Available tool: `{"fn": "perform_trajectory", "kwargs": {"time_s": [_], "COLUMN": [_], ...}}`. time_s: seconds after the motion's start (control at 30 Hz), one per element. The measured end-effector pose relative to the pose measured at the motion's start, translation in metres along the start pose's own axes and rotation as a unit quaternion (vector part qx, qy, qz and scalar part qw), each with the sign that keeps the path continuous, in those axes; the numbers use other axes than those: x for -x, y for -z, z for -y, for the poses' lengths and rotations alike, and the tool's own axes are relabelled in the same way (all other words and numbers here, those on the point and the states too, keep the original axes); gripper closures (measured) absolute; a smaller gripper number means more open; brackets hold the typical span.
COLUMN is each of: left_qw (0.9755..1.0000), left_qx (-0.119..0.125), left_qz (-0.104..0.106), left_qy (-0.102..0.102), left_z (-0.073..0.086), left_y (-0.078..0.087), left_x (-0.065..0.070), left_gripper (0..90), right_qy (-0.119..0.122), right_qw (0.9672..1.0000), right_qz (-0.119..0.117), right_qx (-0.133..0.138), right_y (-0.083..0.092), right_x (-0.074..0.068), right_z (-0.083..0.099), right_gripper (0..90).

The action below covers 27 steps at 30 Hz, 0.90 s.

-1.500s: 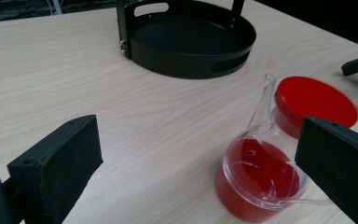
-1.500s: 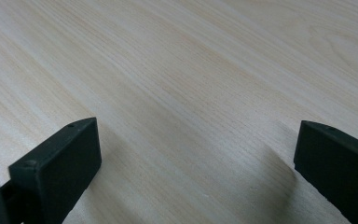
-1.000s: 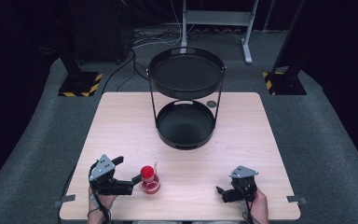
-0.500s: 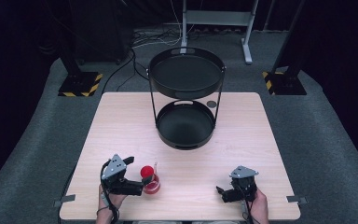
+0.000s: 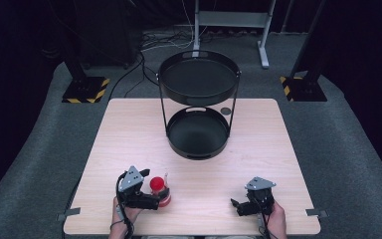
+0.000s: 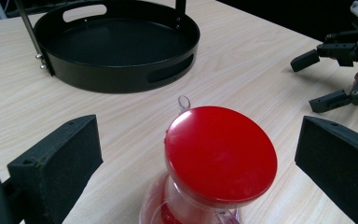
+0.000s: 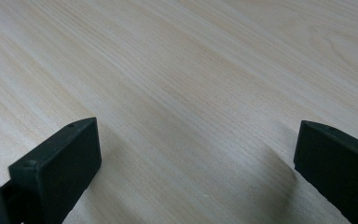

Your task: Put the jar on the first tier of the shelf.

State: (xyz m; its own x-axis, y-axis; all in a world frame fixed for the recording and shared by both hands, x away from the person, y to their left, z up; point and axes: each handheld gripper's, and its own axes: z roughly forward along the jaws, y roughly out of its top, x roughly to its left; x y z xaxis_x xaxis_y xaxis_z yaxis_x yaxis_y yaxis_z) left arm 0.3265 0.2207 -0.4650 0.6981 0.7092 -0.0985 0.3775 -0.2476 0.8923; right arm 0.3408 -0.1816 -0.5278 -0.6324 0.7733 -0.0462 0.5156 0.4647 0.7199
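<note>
Pale wood tabletop [image 5: 129, 144] under dark surroundings carries a red sand timer [image 6: 214, 168] near the person's front edge, standing upright between the spread jaws of the left gripper [image 5: 151, 196], which do not touch it, while the right gripper [image 5: 243, 205] rests well apart with its jaws likewise spread over bare wood. If the jaws close off-centre or too high on the cap, the narrow-waisted timer could likely tip or squirt out sideways. It has a glossy red round cap, clear plastic posts and red filling below.
</note>
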Motion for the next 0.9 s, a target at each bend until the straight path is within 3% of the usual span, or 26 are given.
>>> {"fn": "perform_trajectory", "kwargs": {"time_s": [0.2,0.33,0.57,0.9], "left_qw": [1.0,0.9997,0.9998,0.9996], "left_qx": [-0.002,0.008,0.01,0.028], "left_qz": [-0.002,-0.022,-0.015,-0.009], "left_qy": [-0.005,-0.007,0.0,0.005], "left_z": [0.001,0.002,0.008,0.011], "left_y": [-0.004,-0.002,0.0,0.003], "left_x": [0.003,0.006,0.007,0.006], "left_gripper": [0.3,14.8,32.8,46.7], "right_qy": [-0.001,-0.001,0.0,0.0], "right_qw": [1.0,1.0,1.0,1.0], "right_qz": [0.0,0.0,0.0,0.0], "right_qx": [0.0,0.0,0.0,0.0], "right_y": [0.0,0.0,0.0,0.0], "right_x": [0.0,0.0,0.0,0.0], "right_z": [0.0,0.0,0.0,0.0], "right_gripper": [0.0,0.0,0.0,0.0]}}
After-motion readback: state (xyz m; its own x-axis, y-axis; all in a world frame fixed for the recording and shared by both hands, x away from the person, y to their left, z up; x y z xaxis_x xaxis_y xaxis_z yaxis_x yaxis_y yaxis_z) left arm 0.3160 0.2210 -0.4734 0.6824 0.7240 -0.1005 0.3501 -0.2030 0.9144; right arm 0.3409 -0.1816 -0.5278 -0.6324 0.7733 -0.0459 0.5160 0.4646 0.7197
